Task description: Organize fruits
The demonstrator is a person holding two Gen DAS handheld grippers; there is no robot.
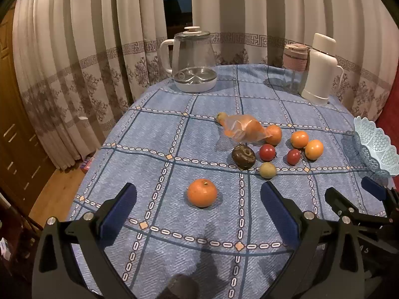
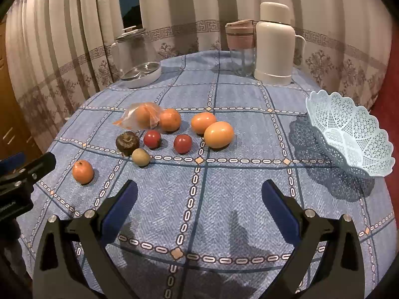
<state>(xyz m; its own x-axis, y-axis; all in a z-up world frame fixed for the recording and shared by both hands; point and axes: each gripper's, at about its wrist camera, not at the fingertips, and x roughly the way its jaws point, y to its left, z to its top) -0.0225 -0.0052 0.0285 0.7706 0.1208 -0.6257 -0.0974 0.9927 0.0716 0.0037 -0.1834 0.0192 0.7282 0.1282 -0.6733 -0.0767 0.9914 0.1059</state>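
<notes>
On the table (image 2: 224, 199): I am looking over a blue checked cloth that is carrying everything, with patterned curtains (image 1: 74, 74) hanging behind it.
Basket (image 2: 349, 134): a pale blue lattice bowl is sitting tilted at the table's right edge, well apart from the fruit, with nothing showing inside it.
Flask (image 2: 274, 42): a white thermos is standing upright at the far side, with a pink-lidded glass cup (image 2: 240, 47) just beside it on its left.
Kettle (image 1: 193, 59): a glass kettle with a white base is standing at the far left.
Left gripper (image 1: 198, 201): I am holding its jaws spread wide and gripping nothing; a lone orange (image 1: 202, 192) is lying on the cloth between them, touched by neither pad.
Right gripper (image 2: 199, 199): its jaws are also standing fully apart, with only bare cloth between them.
Fruit cluster: a bagged orange (image 2: 143, 117), three more orange fruits (image 2: 219, 134), a dark brown fruit (image 2: 127, 142), two red fruits (image 2: 182, 143) and a small greenish fruit (image 2: 141, 157) are lying close together mid-table.
</notes>
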